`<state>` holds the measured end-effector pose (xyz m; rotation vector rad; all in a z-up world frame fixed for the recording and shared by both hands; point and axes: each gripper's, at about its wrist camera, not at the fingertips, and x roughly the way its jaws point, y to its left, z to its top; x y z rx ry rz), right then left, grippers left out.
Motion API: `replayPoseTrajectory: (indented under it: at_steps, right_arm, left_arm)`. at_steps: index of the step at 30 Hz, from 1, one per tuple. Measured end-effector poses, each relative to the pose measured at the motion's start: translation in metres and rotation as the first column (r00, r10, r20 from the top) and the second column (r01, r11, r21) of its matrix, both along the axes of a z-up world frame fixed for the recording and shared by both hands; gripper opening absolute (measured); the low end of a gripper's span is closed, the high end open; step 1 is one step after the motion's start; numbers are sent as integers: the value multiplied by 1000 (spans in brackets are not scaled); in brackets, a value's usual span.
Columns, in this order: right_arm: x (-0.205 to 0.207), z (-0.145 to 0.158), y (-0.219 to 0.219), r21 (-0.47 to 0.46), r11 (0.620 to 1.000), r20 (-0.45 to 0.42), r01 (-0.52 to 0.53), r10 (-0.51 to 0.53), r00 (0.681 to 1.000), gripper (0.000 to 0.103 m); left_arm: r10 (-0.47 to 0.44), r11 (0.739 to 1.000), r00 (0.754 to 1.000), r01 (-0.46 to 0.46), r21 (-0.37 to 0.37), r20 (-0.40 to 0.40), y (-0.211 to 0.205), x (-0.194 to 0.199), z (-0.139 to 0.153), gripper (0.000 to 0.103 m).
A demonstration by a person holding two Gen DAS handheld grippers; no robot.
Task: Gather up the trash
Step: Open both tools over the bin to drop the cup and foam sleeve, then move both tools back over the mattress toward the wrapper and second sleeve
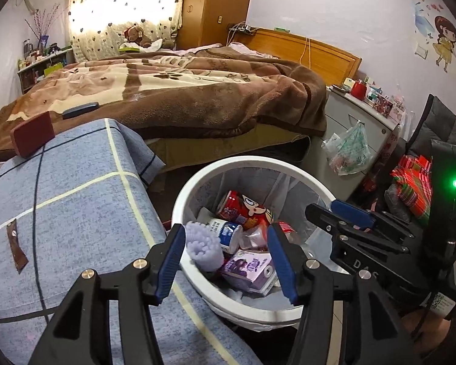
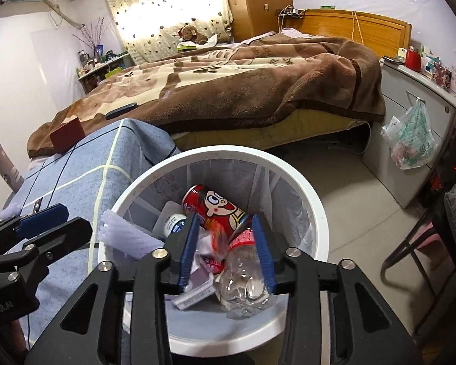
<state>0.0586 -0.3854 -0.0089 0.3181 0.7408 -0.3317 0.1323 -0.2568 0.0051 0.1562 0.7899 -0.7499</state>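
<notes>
A white trash bin (image 1: 194, 283) (image 2: 316, 200) stands on the floor beside a blue checked cloth. It holds a red cartoon can (image 1: 246, 210) (image 2: 212, 203), a clear crushed bottle (image 2: 246, 283), a purple carton (image 1: 252, 269), a small white and blue bottle (image 1: 226, 232) and lavender foam netting (image 1: 202, 245) (image 2: 127, 237). My left gripper (image 1: 225, 261) is open and empty over the bin's near rim. My right gripper (image 2: 225, 252) is open above the bin; a blurred red and white wrapper (image 2: 212, 248) shows between its fingers, seemingly loose. The right gripper also shows in the left wrist view (image 1: 343, 216).
The blue checked cloth surface (image 1: 70, 213) lies left of the bin, with a brown wrapper (image 1: 15, 249) on it. A bed with a brown blanket (image 1: 197, 91) is behind. A grey cabinet (image 2: 410, 127) with a hanging plastic bag (image 2: 410, 140) stands right. A chair (image 2: 425, 243) is at far right.
</notes>
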Motion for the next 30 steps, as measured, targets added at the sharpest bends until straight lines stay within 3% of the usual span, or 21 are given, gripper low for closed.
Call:
replayPoseTrajectory:
  at_steps: [2,16,30]
  right_arm:
    - [0,1,1,1,1000,6,-4,4,1000,56]
    - [8,10,27,-6,999,50,-46,46,998,56]
    - [31,18,82,-16,981,84,-192,192,978,56]
  left_arm:
    - [5,1000,1000,-5,-8,-4,4,1,1,58]
    - [120,992,992,-120,-35,22,56,10,8,61]
    - [297,954,954,-294,-64,41,145,28,13,63]
